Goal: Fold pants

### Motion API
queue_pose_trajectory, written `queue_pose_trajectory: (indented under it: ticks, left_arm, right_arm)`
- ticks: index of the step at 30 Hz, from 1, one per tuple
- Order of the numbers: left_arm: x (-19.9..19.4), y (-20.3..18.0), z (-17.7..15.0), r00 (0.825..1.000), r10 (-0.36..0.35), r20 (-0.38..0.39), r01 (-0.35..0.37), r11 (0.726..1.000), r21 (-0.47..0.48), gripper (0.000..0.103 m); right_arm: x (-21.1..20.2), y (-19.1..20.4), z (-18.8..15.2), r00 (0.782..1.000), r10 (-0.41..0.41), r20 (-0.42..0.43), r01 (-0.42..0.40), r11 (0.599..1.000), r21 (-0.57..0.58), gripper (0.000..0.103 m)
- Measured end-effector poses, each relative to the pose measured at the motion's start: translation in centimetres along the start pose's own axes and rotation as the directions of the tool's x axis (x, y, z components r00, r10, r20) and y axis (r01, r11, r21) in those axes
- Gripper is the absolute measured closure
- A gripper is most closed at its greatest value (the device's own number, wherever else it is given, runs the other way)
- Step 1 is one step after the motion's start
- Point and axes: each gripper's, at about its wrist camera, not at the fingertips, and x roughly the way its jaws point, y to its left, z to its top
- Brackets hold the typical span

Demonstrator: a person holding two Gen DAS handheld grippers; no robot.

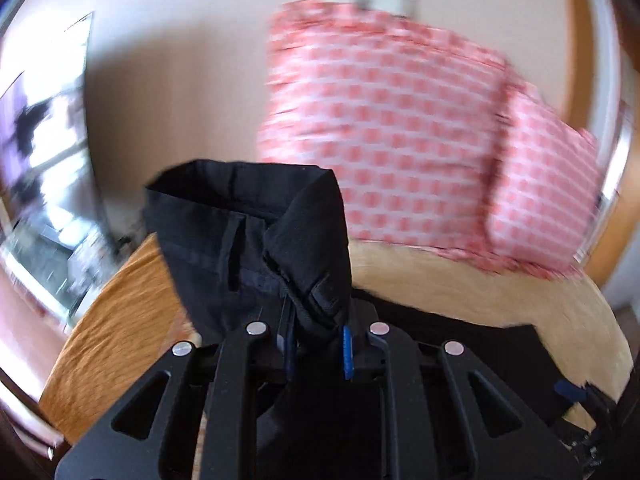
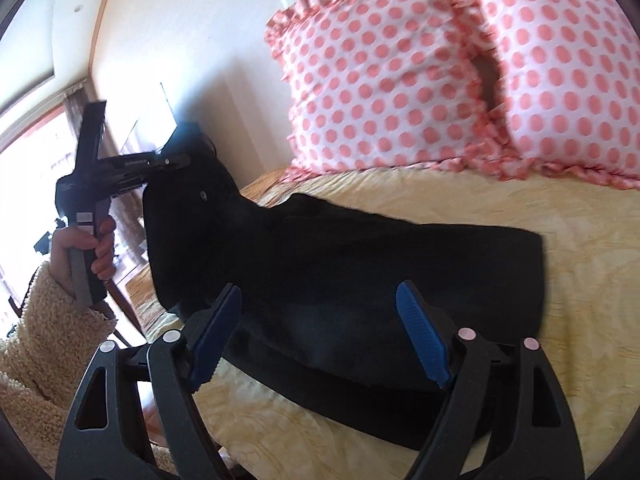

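Black pants [image 2: 360, 264] lie across the yellow bedspread [image 2: 580, 280], with the right part flat. Their left end is lifted off the bed. My left gripper [image 1: 316, 344] is shut on a bunched fold of the pants [image 1: 248, 240] near the waistband, which hangs open in front of it. In the right wrist view the left gripper [image 2: 180, 158] is held up at the left by a hand [image 2: 80, 248] in a fleecy cream sleeve. My right gripper [image 2: 318, 292] hovers open over the flat near part of the pants, its blue pads wide apart and nothing between them.
Two white pillows with pink dots [image 2: 380, 80] [image 2: 560, 60] lean against the wall at the head of the bed. A bright window [image 2: 32, 180] is at the left. The bedspread [image 1: 440, 276] has bare cloth around the pants.
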Motion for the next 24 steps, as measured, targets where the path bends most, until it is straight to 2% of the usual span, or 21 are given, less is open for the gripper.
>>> queue_pose_trajectory:
  ticks: [2,3,5,7,10,12,13,14,16,20,22,24]
  left_arm:
    - [-0.2,-3.3,0.0,0.998,-0.061,0.001,0.061,0.997,0.055,0.087]
    - [-0.1,-6.1,-0.2,0.992,-0.124,-0.014,0.125,0.988,0.091,0.087]
    - [0.1,-9.6,-0.7,0.98,-0.196,-0.042,0.2,0.97,0.136,0.087]
    - [0.7,-14.0,-2.0,0.957,-0.277,-0.085,0.288,0.939,0.189,0.087]
    - [1.7,-19.2,-5.4,0.909,-0.374,-0.183,0.41,0.882,0.232,0.087]
    - [2.7,-21.7,-8.2,0.871,-0.409,-0.272,0.473,0.846,0.244,0.087]
    - [3.0,-22.5,-9.3,0.861,-0.409,-0.303,0.486,0.836,0.253,0.087]
    - [3.2,-23.1,-10.2,0.859,-0.404,-0.315,0.489,0.831,0.265,0.087]
    - [2.9,-23.5,-11.1,0.871,-0.393,-0.296,0.473,0.832,0.289,0.087]
    - [2.2,-23.5,-10.8,0.87,-0.41,-0.275,0.48,0.833,0.275,0.087]
    - [2.7,-25.1,-12.0,0.869,-0.383,-0.313,0.476,0.819,0.319,0.084]
    - [3.4,-25.5,-13.4,0.857,-0.371,-0.357,0.482,0.822,0.303,0.078]
  right_arm:
    - [-1.1,-0.8,-0.2,0.999,-0.03,0.016,0.03,0.999,0.012,0.021]
    - [-2.0,-1.5,-0.4,0.998,-0.053,0.025,0.052,0.998,0.027,0.021]
    - [-3.1,-2.5,-0.9,0.996,-0.08,0.027,0.078,0.996,0.052,0.021]
    - [-4.4,-3.6,-1.6,0.992,-0.121,0.03,0.119,0.99,0.078,0.021]
    - [-6.3,-5.5,-3.0,0.983,-0.184,0.025,0.179,0.975,0.128,0.021]
    - [-7.3,-6.7,-3.7,0.974,-0.227,0.015,0.222,0.962,0.159,0.021]
    - [-7.7,-7.2,-4.0,0.971,-0.24,0.013,0.234,0.957,0.172,0.021]
    - [-8.1,-7.7,-4.2,0.967,-0.253,0.012,0.246,0.951,0.188,0.021]
    - [-9.1,-8.6,-4.5,0.961,-0.275,0.018,0.265,0.94,0.213,0.021]
    - [-9.9,-9.2,-4.3,0.956,-0.29,0.038,0.275,0.935,0.224,0.021]
    - [-10.0,-9.2,-4.0,0.954,-0.295,0.051,0.277,0.934,0.224,0.021]
    - [-10.2,-9.1,-4.0,0.952,-0.302,0.054,0.283,0.933,0.222,0.021]
